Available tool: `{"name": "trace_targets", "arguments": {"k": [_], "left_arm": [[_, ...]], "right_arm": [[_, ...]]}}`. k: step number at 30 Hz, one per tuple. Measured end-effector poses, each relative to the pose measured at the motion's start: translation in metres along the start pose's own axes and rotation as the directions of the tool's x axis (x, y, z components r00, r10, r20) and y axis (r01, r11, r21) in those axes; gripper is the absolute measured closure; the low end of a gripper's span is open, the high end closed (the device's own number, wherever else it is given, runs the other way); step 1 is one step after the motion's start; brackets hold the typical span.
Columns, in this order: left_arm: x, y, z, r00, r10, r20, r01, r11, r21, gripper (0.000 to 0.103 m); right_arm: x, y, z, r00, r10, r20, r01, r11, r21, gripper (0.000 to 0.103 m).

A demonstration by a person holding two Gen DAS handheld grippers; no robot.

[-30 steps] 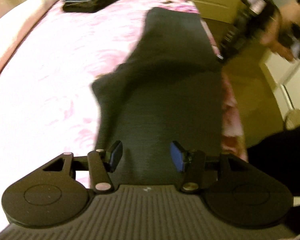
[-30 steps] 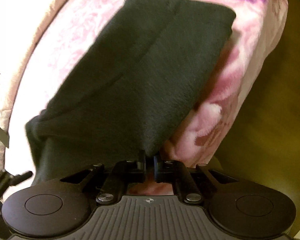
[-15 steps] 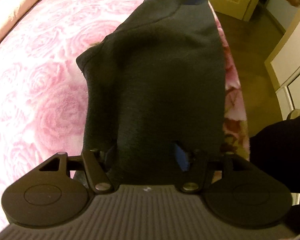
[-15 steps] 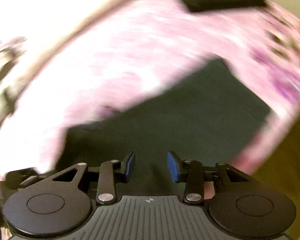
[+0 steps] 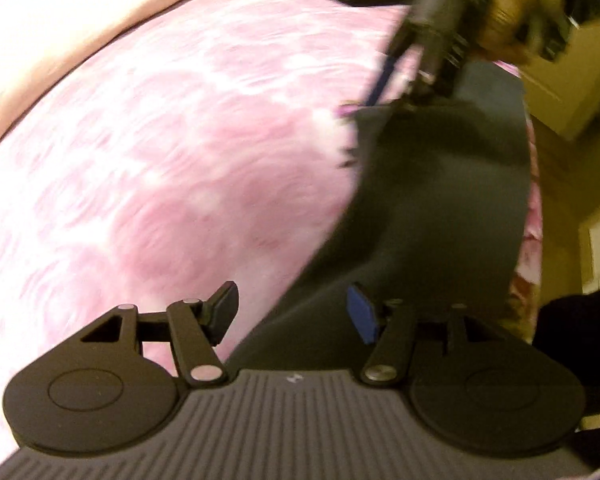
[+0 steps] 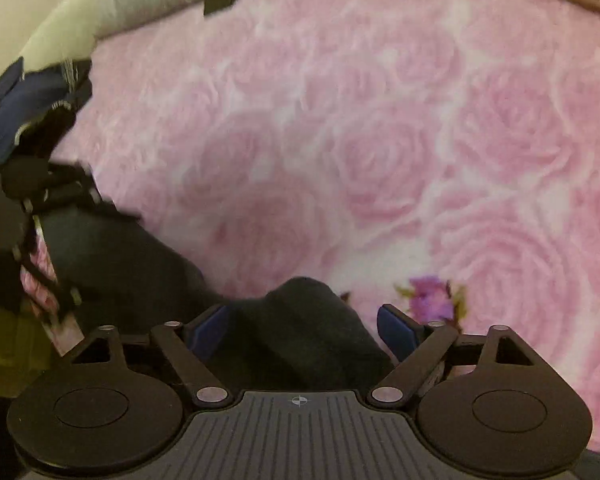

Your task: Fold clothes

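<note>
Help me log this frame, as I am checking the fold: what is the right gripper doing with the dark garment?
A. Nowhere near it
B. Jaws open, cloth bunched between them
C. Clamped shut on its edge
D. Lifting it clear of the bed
B: the right gripper has just been opening, and the garment lies bunched between its spread pads on the blanket.

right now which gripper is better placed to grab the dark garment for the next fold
Right. The right gripper, jaws just opened, has a raised fold of the dark knit garment between its open pads. The left gripper straddles only the garment's edge, one finger over the pink rose-patterned blanket.
</note>
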State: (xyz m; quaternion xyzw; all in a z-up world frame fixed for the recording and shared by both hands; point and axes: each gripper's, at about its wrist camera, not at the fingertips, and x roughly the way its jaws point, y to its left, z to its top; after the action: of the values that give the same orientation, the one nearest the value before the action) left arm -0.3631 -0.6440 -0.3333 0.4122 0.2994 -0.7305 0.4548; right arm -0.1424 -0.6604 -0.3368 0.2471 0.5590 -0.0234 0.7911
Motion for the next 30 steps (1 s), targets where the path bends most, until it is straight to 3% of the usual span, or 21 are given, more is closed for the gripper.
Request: {"name": "trace_targets", "arguments": {"k": [2, 5, 12, 14, 15, 18, 21, 22, 23, 25, 30], "left_arm": [[-0.005, 0.018, -0.008, 1.000, -0.006, -0.018, 0.005, 0.999, -0.053, 0.047], [-0.009, 0.040, -0.019, 0.999, -0.009, -0.052, 0.005, 0.998, -0.068, 0.047], [0.008, 0.053, -0.026, 0.980, -0.136, -0.146, 0.138, 0.990, 0.008, 0.050], [0.008, 0.050, -0.029, 0.973, -0.167, -0.160, 0.175, 0.984, 0.038, 0.067], [0.005, 0.046, -0.031, 0.970, -0.181, -0.164, 0.192, 0.980, 0.055, 0.082], [-0.005, 0.027, -0.035, 0.978, -0.146, -0.149, 0.168, 0.975, 0.146, 0.093], [-0.021, 0.002, -0.044, 0.990, -0.083, -0.112, 0.108, 0.965, 0.240, 0.095], [-0.025, -0.005, -0.046, 0.992, -0.069, -0.103, 0.093, 0.961, 0.260, 0.096], [-0.031, -0.015, -0.049, 0.994, -0.055, -0.096, 0.080, 0.954, 0.288, 0.096], [-0.042, -0.033, -0.057, 0.996, -0.036, -0.080, 0.060, 0.947, 0.315, 0.096], [-0.061, -0.068, -0.070, 0.998, -0.025, -0.061, 0.043, 0.951, 0.307, 0.096]], "right_arm": [[0.002, -0.001, -0.002, 0.999, -0.025, -0.021, 0.025, 1.000, 0.000, 0.073], [-0.012, 0.010, -0.014, 0.997, -0.069, 0.027, 0.070, 0.996, -0.058, 0.085], [-0.046, 0.047, -0.063, 0.981, -0.129, 0.146, 0.148, 0.981, -0.129, 0.085], [-0.045, 0.054, -0.072, 0.976, -0.158, 0.151, 0.179, 0.974, -0.138, 0.085], [-0.046, 0.056, -0.075, 0.974, -0.168, 0.151, 0.189, 0.972, -0.138, 0.085], [-0.045, 0.060, -0.075, 0.970, -0.192, 0.153, 0.207, 0.974, -0.090, 0.085], [-0.046, 0.060, -0.066, 0.968, -0.208, 0.138, 0.216, 0.975, -0.052, 0.084], [-0.049, 0.061, -0.062, 0.967, -0.213, 0.140, 0.221, 0.974, -0.050, 0.079], [-0.055, 0.064, -0.056, 0.964, -0.219, 0.153, 0.230, 0.972, -0.058, 0.059], [-0.064, 0.069, -0.043, 0.953, -0.230, 0.199, 0.249, 0.966, -0.074, 0.036], [-0.060, 0.074, -0.001, 0.968, -0.135, 0.212, 0.157, 0.983, -0.095, 0.036]]}}
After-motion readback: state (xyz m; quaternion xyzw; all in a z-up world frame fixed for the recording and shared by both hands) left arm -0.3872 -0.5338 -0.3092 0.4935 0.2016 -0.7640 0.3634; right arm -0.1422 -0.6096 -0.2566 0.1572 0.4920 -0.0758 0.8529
